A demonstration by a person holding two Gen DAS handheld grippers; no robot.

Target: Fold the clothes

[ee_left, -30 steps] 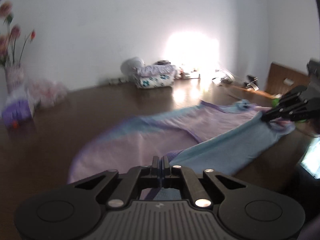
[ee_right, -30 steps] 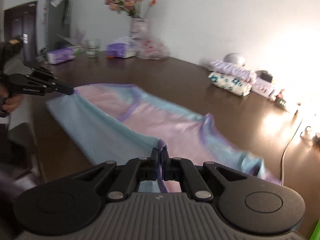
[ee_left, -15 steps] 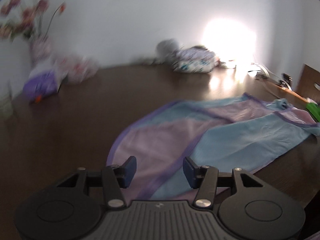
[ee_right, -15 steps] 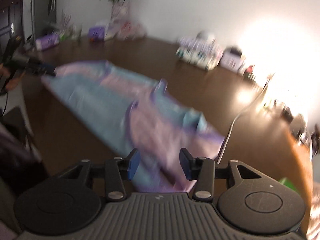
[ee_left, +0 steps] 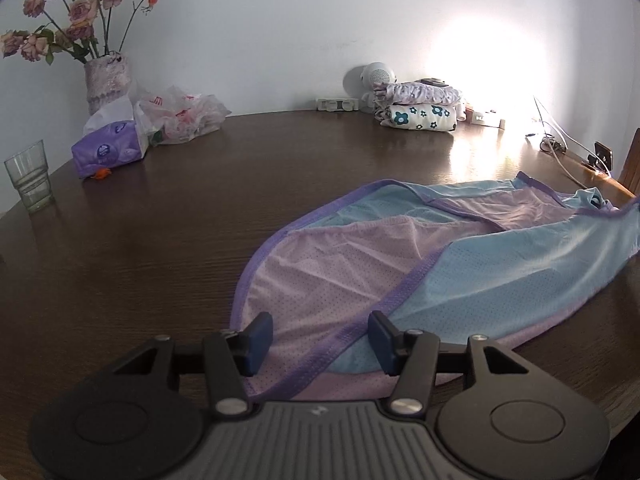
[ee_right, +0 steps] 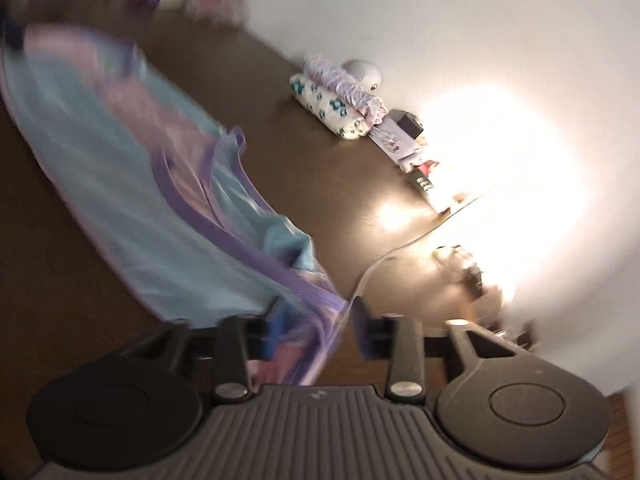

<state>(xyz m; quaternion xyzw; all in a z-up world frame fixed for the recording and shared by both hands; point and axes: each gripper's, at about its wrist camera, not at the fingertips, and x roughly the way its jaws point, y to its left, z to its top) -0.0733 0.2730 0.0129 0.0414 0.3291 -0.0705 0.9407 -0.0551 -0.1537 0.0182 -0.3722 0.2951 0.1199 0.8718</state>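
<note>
the blue and lilac garment (ee_left: pixel 420 264) is lying spread on the dark bench (ee_left: pixel 140 240), its near hem running under both tongs. left tongs (ee_left: pixel 320 338) are sitting parted over the hem, pads not pressing it. right tongs (ee_right: pixel 316 332) are closing with cloth between, not gripping; this view is smearing badly. glare is washing out the bench's far corner.

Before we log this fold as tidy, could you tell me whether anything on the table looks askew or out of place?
The blue and lilac garment lies flat on the dark table but unevenly: the blue layer is folded at a slant across the lilac one, and its far end is bunched. A small orange scrap lies loose beside the tissue pack. Nothing looks spilled or damaged.
</note>
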